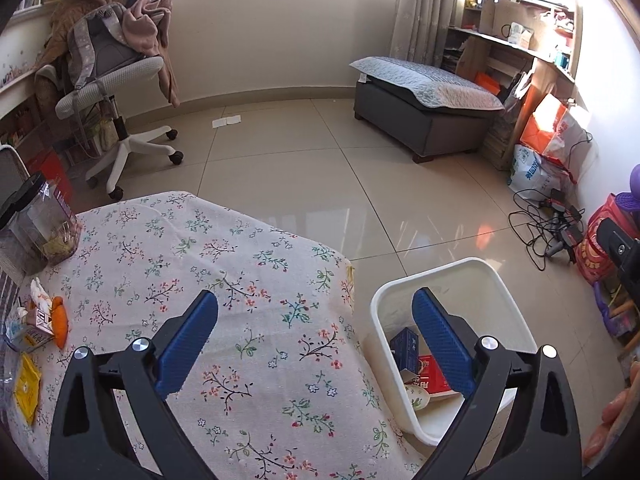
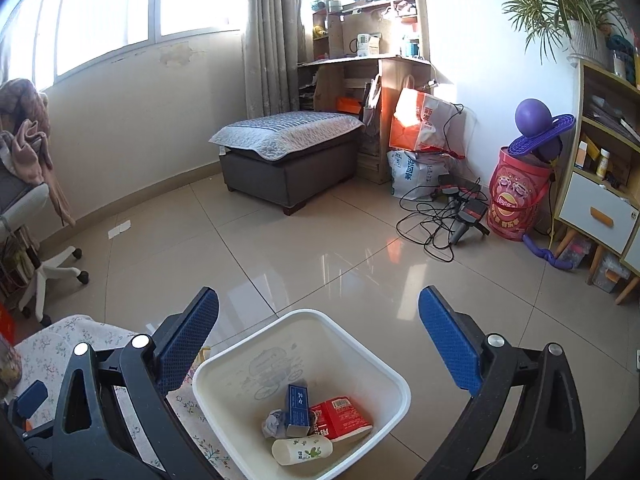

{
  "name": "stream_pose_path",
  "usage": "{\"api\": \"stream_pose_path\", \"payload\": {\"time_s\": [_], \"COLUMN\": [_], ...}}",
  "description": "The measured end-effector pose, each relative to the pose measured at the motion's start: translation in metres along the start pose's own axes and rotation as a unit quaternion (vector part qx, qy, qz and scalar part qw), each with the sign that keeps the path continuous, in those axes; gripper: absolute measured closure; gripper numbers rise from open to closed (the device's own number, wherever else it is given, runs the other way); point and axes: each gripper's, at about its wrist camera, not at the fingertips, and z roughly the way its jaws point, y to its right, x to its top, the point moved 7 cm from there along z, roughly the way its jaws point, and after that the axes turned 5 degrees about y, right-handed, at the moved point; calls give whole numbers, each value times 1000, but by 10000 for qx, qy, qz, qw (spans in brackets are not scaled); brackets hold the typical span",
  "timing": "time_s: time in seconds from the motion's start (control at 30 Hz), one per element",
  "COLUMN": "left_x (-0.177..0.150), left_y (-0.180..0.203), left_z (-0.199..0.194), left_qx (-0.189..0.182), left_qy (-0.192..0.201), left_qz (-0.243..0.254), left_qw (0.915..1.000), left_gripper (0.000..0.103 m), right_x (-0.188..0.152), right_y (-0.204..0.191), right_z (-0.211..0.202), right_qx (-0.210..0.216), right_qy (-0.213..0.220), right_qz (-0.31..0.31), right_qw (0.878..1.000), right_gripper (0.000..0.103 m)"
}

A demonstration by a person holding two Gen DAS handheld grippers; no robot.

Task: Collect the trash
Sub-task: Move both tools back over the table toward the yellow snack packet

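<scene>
Left wrist view: the white bin [image 1: 460, 280] has its near corner hidden behind the gripper's right finger, which also covers part of the red box [image 1: 430, 374] inside. The litter [image 1: 38, 320] at the table's left edge is cut off by the frame, labels illegible. Right wrist view: the bin's near rim runs off the lower edge.

An office chair [image 1: 120, 92] stood far ahead-left of the hand-held gripper, a grey ottoman [image 2: 292, 156] far ahead, tangled cables [image 2: 444, 216] ahead-right.
</scene>
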Motion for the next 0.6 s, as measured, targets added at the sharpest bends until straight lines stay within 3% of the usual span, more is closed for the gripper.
{"api": "stream_pose_path", "payload": {"time_s": [0.6], "left_x": [-17], "left_y": [-145], "left_z": [-39], "left_qx": [1015], "left_qy": [165], "left_qz": [-711], "left_qw": [9922], "left_gripper": [8], "right_x": [-34], "right_y": [-136], "right_z": [-44], "right_qx": [963], "right_qy": [-3], "right_qz": [-1414], "right_qw": [9853], "right_gripper": [7]}}
